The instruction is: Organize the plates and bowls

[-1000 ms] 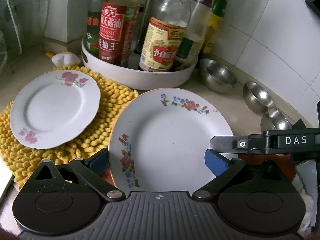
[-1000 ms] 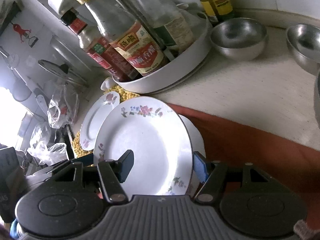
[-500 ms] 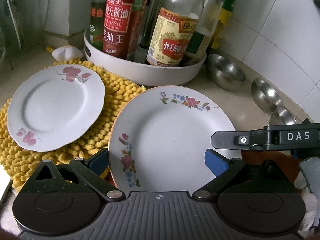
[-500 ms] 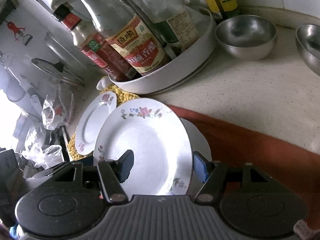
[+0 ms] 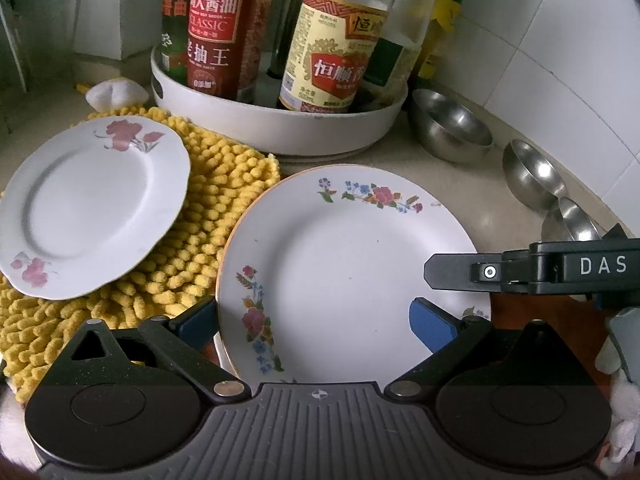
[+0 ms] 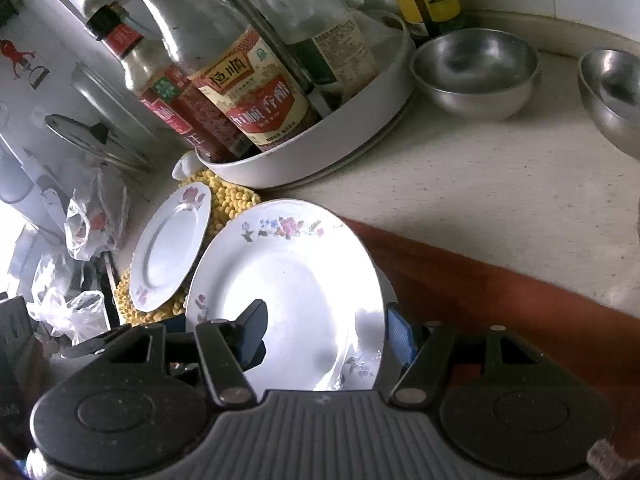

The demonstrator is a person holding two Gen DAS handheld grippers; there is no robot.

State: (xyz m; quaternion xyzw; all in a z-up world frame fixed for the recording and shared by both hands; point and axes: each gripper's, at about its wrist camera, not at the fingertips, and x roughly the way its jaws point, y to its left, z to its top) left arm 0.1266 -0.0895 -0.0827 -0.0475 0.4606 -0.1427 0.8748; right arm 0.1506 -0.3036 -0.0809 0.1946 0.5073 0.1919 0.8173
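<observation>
Crept slightly nearer to the round white plastic tray (image 5: pixel 280 132) of glass sauce bottles since a second ago, with the grip line on the dish unchanged.

Between the blue pads of the left gripper (image 5: pixel 314 322): the near part of a large round glazed white plate with sprays of small flowers (image 5: pixel 344 264), its left rim lying over the left pad, its smooth face passing under the right pad. Jaws wide apart; cannot tell whether the pads press.

Same plate between the pads of the right gripper (image 6: pixel 326 334), one pad over the glossy face, the other just beside the right rim. Jaws about half spread; cannot tell whether clenched on the rim.

Plate near the front edge of the speckled cream counter (image 6: pixel 500 184), left rim overlapping a nubby yellow chenille mat (image 5: pixel 224 184), right side over a red-brown cloth (image 6: pixel 500 300).

On the mat, toward the counter's left edge: a smaller scalloped white plate with pink flowers (image 5: pixel 88 208).

Along the back edge, right of the tray: three shiny rounded steel bowls (image 5: pixel 452 128).
</observation>
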